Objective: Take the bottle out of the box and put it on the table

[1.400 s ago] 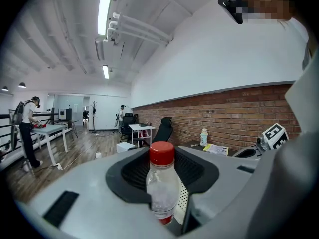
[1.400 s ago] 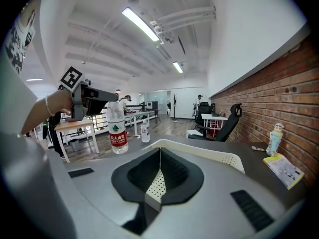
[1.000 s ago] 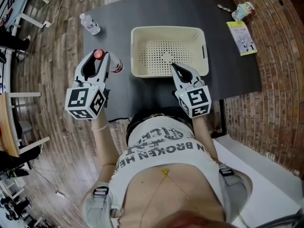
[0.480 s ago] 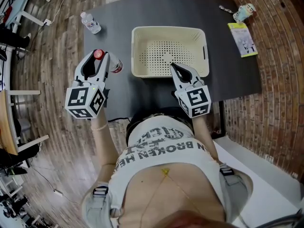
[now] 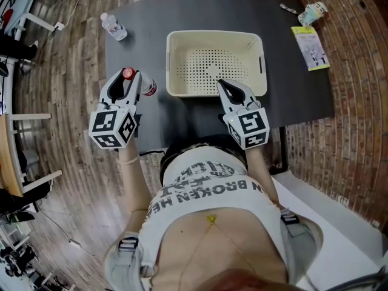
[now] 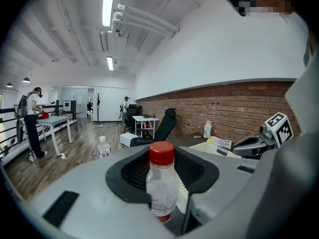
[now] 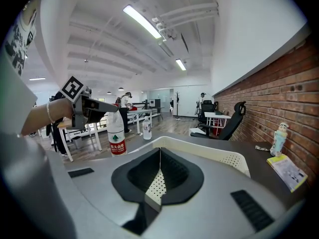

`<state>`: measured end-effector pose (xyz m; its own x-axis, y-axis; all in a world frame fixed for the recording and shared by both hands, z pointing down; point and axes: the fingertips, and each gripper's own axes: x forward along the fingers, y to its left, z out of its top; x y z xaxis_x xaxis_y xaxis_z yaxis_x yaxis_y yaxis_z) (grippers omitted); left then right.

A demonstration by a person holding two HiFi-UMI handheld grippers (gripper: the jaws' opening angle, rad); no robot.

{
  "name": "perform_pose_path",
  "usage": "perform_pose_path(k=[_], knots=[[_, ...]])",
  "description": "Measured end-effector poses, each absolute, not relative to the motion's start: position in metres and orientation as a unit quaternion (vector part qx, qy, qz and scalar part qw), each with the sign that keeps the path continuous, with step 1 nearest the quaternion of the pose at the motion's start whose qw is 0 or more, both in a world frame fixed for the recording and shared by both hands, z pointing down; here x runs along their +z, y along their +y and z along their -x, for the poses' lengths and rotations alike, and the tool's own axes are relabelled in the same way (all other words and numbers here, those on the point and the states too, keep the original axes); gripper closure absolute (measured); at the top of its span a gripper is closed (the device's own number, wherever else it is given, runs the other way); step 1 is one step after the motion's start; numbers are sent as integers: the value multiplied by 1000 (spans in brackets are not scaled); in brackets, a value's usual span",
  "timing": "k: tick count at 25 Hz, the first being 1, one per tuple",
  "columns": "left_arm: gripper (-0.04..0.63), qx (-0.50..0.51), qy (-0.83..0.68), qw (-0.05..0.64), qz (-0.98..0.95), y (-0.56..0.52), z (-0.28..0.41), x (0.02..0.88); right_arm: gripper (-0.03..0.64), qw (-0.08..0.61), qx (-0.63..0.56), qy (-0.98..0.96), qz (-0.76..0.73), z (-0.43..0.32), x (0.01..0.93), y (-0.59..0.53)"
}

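Note:
A clear bottle [image 6: 161,182] with a red cap and a red-and-white label stands upright between the jaws of my left gripper [image 5: 127,81], which is shut on its upper body. In the head view the bottle [image 5: 149,88] is over the dark table [image 5: 151,23], just left of the cream perforated box [image 5: 215,41]. In the right gripper view the bottle [image 7: 116,135] has its base low by the table's edge; whether it touches I cannot tell. My right gripper [image 5: 220,84] is shut on nothing, with its tips at the box's near rim [image 7: 219,156].
A second small bottle [image 5: 114,28] stands at the table's far left corner. A yellow booklet [image 5: 309,47] and a small pale figure-shaped bottle [image 5: 312,12] lie at the far right. The box is empty. Wooden floor lies left of the table.
My left gripper has come down with the bottle still in it. The right gripper and the box have not moved.

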<state>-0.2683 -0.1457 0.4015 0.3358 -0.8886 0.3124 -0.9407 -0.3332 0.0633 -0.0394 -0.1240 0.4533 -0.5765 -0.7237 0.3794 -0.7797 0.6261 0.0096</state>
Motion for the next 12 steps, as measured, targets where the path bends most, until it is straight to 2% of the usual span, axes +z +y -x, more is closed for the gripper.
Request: perform_pose_path(k=[12], knots=[[439,150,-565,156,-796,-145,267,473,607,176,85,-881,-430,34,457,-127]])
